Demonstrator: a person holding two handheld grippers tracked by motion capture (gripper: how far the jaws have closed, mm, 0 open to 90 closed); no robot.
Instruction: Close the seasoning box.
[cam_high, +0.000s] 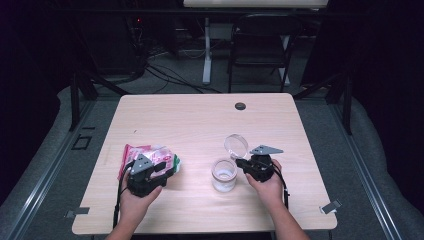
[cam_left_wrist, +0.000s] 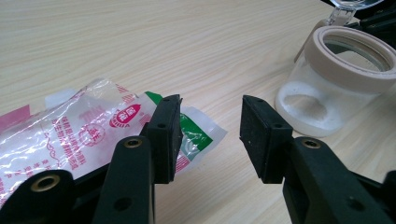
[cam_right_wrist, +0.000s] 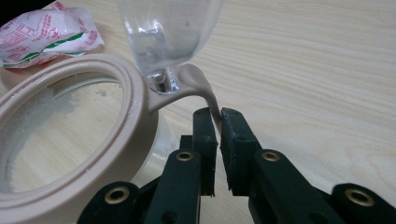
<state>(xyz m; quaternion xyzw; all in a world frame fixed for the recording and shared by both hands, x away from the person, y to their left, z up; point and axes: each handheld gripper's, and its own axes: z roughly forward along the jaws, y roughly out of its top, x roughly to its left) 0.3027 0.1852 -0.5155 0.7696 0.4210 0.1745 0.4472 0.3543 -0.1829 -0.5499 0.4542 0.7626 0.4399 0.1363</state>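
1. Spanning most of the high view, a pale wood-grain table (cam_high: 200, 120) carries everything in hand, with a small dark round cap (cam_high: 240, 106) set near its far edge and a dark folding chair (cam_high: 260, 45) standing on the floor beyond
2. At the table's left, a crinkled clear plastic packet (cam_high: 150, 156) printed in red, pink and green lies flat on the wood, its contents showing white through the film
3. Over the near end of that packet sits the left gripper (cam_left_wrist: 210, 123), held in the person's left hand (cam_high: 137, 197); its jaws stand apart, one black pad lying against the packet's green-printed corner and the other out over bare wood, nothing pressed between them
4. Toward the right of the table stands a clear jar (cam_high: 223, 175) with a beige rim, a low heap of white grains lying on its bottom; it is well apart from the packet
5. Close against the jar's right side is the right gripper (cam_right_wrist: 218, 122), held in the person's right hand (cam_high: 270, 187); its jaws are nearly together, clamped on a thin beige tab (cam_right_wrist: 205, 91) that curves out from the jar's rim
6. Above that tab a clear round lid (cam_high: 235, 145) stands tilted up and open at the jar's far side, joined to the rim at a small hinge
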